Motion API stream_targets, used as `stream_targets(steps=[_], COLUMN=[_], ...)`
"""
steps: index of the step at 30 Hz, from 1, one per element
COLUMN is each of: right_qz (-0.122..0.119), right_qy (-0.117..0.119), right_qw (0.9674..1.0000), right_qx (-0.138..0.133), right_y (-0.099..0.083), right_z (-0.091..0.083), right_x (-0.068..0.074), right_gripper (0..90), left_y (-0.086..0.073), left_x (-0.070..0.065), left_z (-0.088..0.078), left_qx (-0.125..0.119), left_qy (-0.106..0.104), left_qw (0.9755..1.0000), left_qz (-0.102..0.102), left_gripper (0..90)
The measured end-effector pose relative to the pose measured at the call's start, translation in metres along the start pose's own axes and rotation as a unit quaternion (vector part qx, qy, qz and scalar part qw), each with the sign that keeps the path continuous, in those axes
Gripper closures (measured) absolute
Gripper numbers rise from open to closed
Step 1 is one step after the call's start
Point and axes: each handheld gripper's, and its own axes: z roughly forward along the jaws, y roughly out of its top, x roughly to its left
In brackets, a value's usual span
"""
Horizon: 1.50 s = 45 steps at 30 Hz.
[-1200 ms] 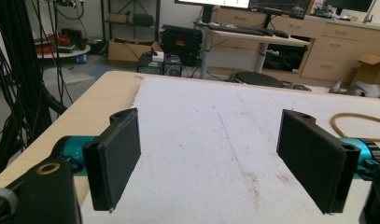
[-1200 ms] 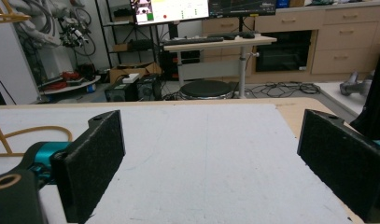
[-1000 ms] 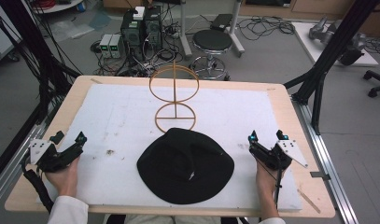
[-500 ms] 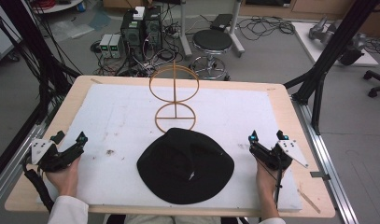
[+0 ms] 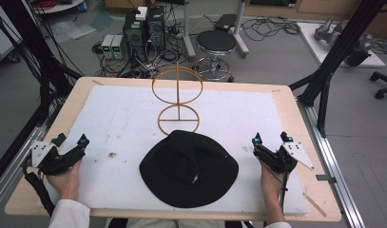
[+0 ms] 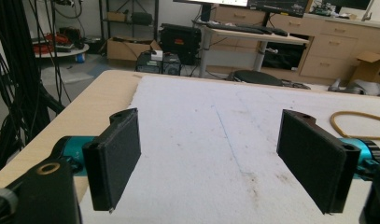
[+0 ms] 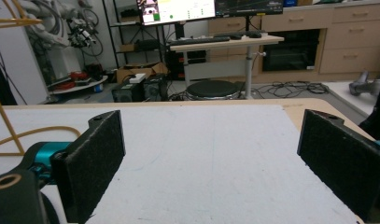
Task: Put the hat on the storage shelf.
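Observation:
A black brimmed hat (image 5: 188,167) lies flat on the white mat (image 5: 115,118) near the front edge. Just behind it stands an orange wire stand (image 5: 178,97) with a ring base and a ring on top; part of its base (image 6: 358,122) shows in the left gripper view and its wire (image 7: 10,126) in the right gripper view. My left gripper (image 5: 70,145) rests at the mat's left edge, open and empty (image 6: 220,163). My right gripper (image 5: 272,140) sits to the right of the hat, also open with nothing between its pads (image 7: 211,163).
The mat covers a wooden table (image 5: 295,118) with a metal rail (image 5: 331,156) along the right side. Small dirt specks (image 5: 111,155) mark the mat left of the hat. Beyond the table are a round stool (image 5: 216,42), computers and cables on the floor.

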Motion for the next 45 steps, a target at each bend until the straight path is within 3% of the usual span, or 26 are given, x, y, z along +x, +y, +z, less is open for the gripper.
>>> stream_targets(steps=[4,17,20,25,32,35,45], right_qz=[0.002,-0.022,-0.027,-0.033,-0.018,-0.008,-0.006], right_qy=[0.012,0.065,0.094,0.117,0.146,0.167,0.203], right_qw=[0.9999,0.9976,0.9951,0.9923,0.9888,0.9856,0.9785], right_qx=[0.003,0.0,0.002,0.022,0.026,0.028,0.036], right_y=[0.003,0.013,0.017,0.021,0.026,0.03,0.032], right_z=[-0.001,-0.004,-0.004,-0.004,-0.005,-0.006,-0.006], right_x=[0.003,0.021,0.026,0.032,0.035,0.036,0.039], right_gripper=[6.6,6.6,6.6,6.6,6.6,6.6,6.6], left_y=[0.0,0.0,0.0,0.0,0.0,0.0,0.0], left_x=[0.0,0.001,0.002,0.002,0.003,0.003,0.003], left_z=[0.0,0.0,0.0,0.0,0.0,0.001,0.001], left_qx=[0.0,-0.002,-0.001,-0.002,-0.001,-0.001,0.0], left_qy=[-0.001,-0.003,-0.003,-0.004,-0.004,-0.005,-0.006], left_qw=[1.0,1.0,1.0,1.0,1.0,0.9999,1.0], left_qz=[-0.001,-0.005,-0.005,-0.007,-0.007,-0.009,-0.007], left_gripper=[21.8,21.8,21.8,21.9,21.9,21.9,22.0])
